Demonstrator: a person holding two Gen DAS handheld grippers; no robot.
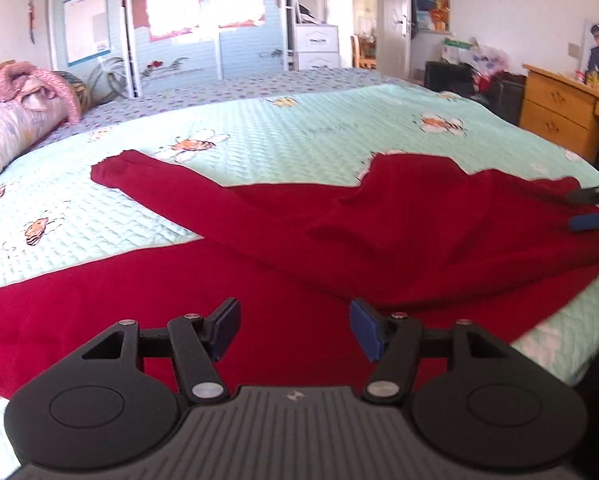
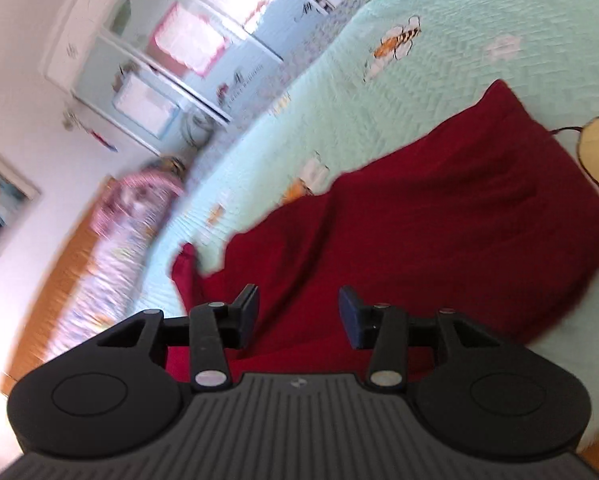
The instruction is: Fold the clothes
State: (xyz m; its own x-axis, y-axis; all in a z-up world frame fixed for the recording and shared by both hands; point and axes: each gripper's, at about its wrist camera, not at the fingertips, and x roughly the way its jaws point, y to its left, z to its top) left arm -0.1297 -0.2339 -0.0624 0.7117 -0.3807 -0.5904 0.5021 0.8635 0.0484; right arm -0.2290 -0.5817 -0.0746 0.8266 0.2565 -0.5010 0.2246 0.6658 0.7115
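**Red garment spread on the bed, both grippers empty**

While the dark red garment (image 1: 283, 232) lies partly folded on the mint quilted bedspread (image 1: 283, 132), one sleeve (image 1: 147, 176) stretched leftward, the left gripper (image 1: 295, 330) and right gripper (image 2: 298, 312) hover over it, fingers apart, gripping nothing.

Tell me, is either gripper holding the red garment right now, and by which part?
Nothing is held. The left gripper and right gripper both stand open above the red garment, with no cloth between their pads.
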